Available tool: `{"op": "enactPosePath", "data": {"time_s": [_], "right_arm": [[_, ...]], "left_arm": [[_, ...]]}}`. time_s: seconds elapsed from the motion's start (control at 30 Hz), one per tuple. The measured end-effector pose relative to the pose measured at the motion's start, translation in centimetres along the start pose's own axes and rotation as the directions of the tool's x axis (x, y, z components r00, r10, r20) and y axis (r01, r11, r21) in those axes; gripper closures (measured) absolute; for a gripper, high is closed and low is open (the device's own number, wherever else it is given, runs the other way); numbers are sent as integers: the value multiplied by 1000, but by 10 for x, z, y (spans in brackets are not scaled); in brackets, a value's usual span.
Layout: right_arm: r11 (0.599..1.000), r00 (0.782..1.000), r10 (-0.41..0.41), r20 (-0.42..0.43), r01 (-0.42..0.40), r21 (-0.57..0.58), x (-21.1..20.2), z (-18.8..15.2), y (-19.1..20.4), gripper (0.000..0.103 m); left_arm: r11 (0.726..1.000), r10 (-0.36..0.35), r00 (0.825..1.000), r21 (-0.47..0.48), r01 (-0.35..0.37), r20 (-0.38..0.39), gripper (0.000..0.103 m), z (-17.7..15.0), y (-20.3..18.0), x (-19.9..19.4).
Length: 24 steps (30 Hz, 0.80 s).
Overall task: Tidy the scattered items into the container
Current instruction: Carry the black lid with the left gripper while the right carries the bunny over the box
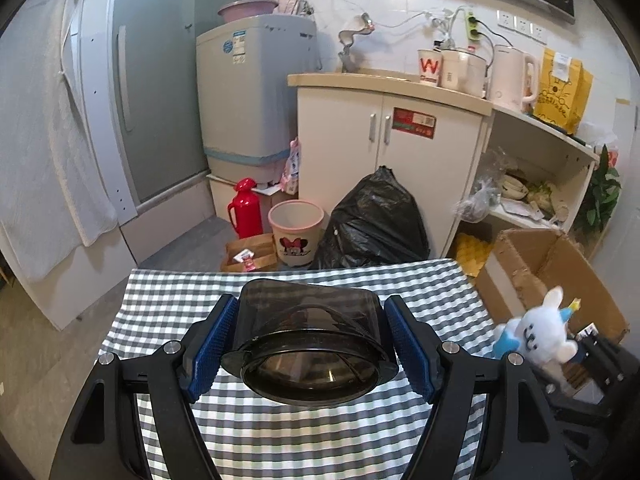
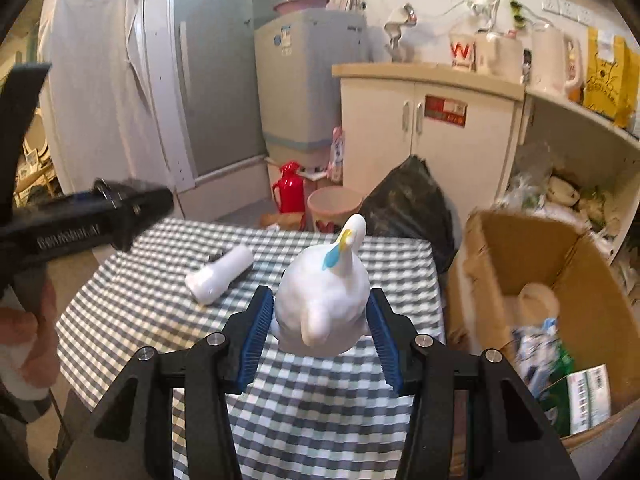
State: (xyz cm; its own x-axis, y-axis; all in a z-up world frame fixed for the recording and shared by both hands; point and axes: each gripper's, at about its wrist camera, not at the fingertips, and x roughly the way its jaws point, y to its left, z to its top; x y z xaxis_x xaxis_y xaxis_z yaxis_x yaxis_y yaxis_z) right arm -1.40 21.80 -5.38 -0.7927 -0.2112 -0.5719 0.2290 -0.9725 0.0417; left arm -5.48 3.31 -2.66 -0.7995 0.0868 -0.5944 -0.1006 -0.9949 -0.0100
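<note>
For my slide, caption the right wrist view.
Right gripper clamps a white plush toy beside an open cardboard box.

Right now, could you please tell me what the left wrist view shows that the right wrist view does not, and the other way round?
Only the left wrist view shows the dark smoky translucent plastic container between the left gripper's blue pads.

Only the right wrist view shows the white cylindrical tube lying on the cloth, and the packets in the brown cardboard box.

Both show the white plush rabbit toy, held in the right gripper, the grey-and-white checked tablecloth, the cardboard box, the black rubbish bag and the red thermos flask.
</note>
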Motion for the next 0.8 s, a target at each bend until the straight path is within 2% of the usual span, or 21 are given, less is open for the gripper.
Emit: {"op": "enactPosePath", "data": {"time_s": [0.3, 0.43, 0.8], "right_arm": [[998, 994, -65, 90, 65, -4, -45, 25, -21, 55], [995, 989, -101, 108, 101, 0, -59, 30, -29, 55], [991, 982, -136, 131, 134, 20, -82, 32, -50, 55]], "left_arm": [[999, -29, 998, 21, 28, 57, 27, 17, -32, -20], [999, -39, 997, 37, 36, 73, 27, 21, -45, -27], [996, -78, 994, 48, 74, 79, 27, 22, -77, -33]]}}
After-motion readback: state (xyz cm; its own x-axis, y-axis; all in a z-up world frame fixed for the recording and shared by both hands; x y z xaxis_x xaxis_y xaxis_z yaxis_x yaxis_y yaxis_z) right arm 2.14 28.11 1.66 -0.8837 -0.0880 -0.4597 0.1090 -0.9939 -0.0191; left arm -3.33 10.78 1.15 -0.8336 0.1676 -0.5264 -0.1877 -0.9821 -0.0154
